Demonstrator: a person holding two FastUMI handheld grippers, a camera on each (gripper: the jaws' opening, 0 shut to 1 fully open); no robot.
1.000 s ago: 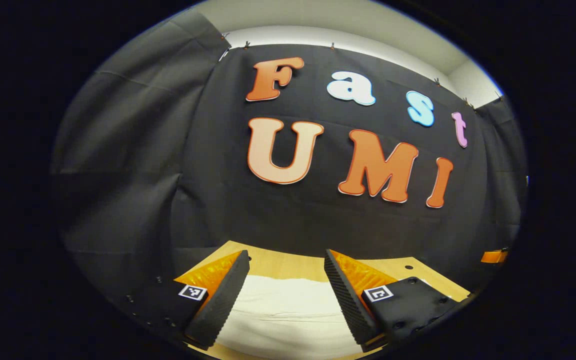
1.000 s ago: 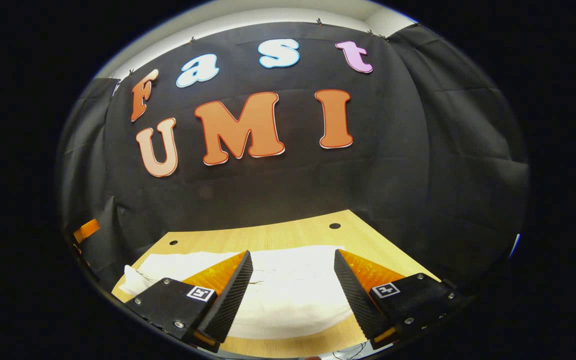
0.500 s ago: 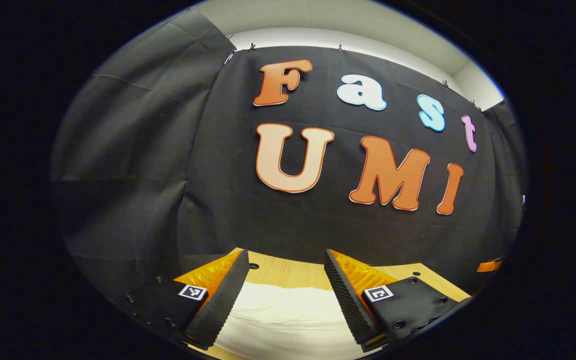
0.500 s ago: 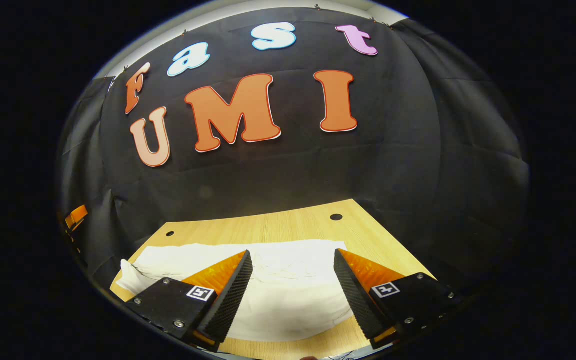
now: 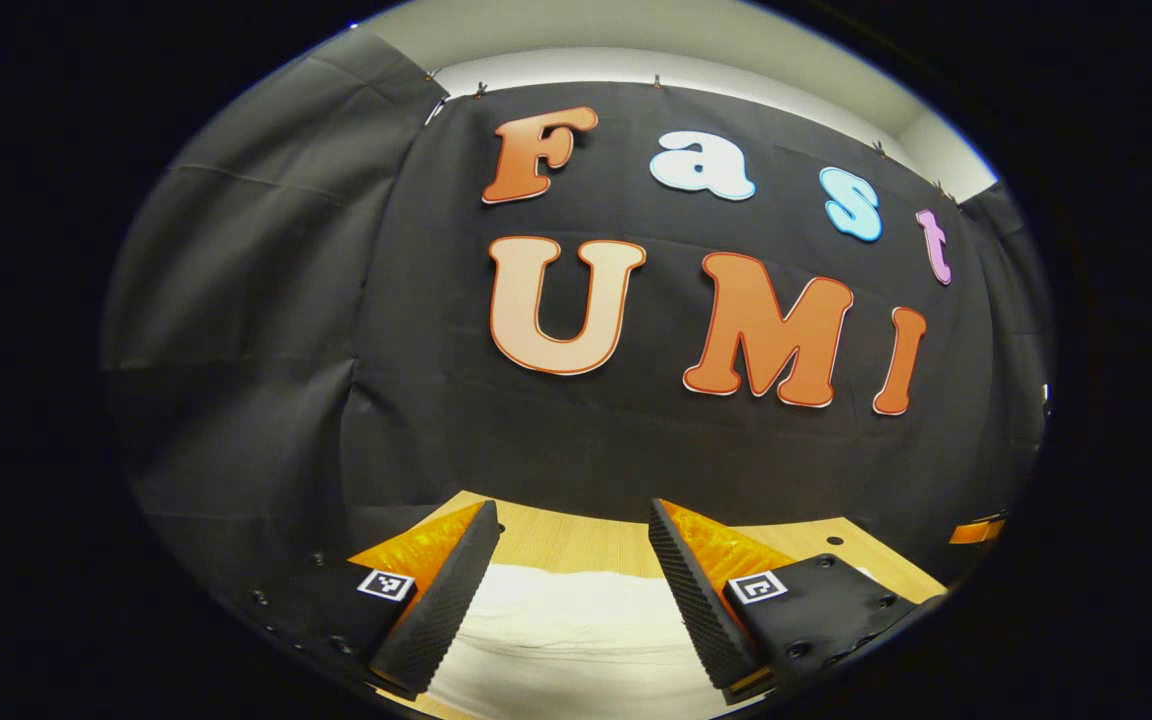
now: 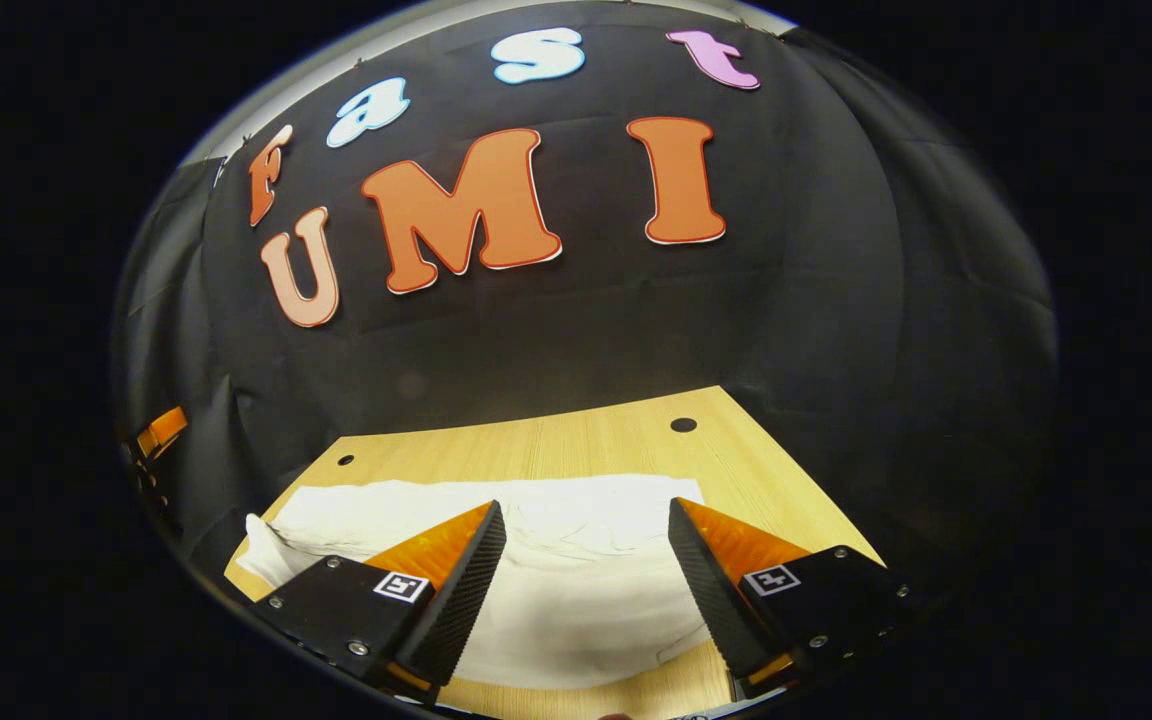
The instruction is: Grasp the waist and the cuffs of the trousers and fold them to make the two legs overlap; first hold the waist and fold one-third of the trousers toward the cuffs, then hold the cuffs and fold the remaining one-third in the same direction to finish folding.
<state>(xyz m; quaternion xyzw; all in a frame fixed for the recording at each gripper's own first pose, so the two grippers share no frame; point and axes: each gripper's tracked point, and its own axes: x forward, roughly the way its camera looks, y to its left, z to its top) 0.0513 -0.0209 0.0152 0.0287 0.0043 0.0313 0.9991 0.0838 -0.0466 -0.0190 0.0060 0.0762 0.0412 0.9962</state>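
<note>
White trousers [image 6: 576, 580] lie spread flat on the wooden table [image 6: 576, 445] in the right gripper view, reaching from the left edge to right of centre. My right gripper [image 6: 586, 535] hovers above them, open, nothing between its fingers. In the left gripper view the same white trousers [image 5: 576, 630] show as a pale band low between the fingers. My left gripper [image 5: 574, 535] is open and holds nothing, raised over the cloth. Which end is the waist and which the cuffs I cannot tell.
The black cloth wall [image 6: 576, 320] rises close behind the table's far edge. Two small round holes [image 6: 683, 424] sit near the table's back corners. An orange object [image 6: 161, 430] shows at the far left in the right gripper view, and another orange object [image 5: 976, 530] at the far right in the left gripper view.
The right gripper view has tipped downward, so more of the table and trousers shows. The left gripper has only wobbled slightly. Both grippers stay open.
</note>
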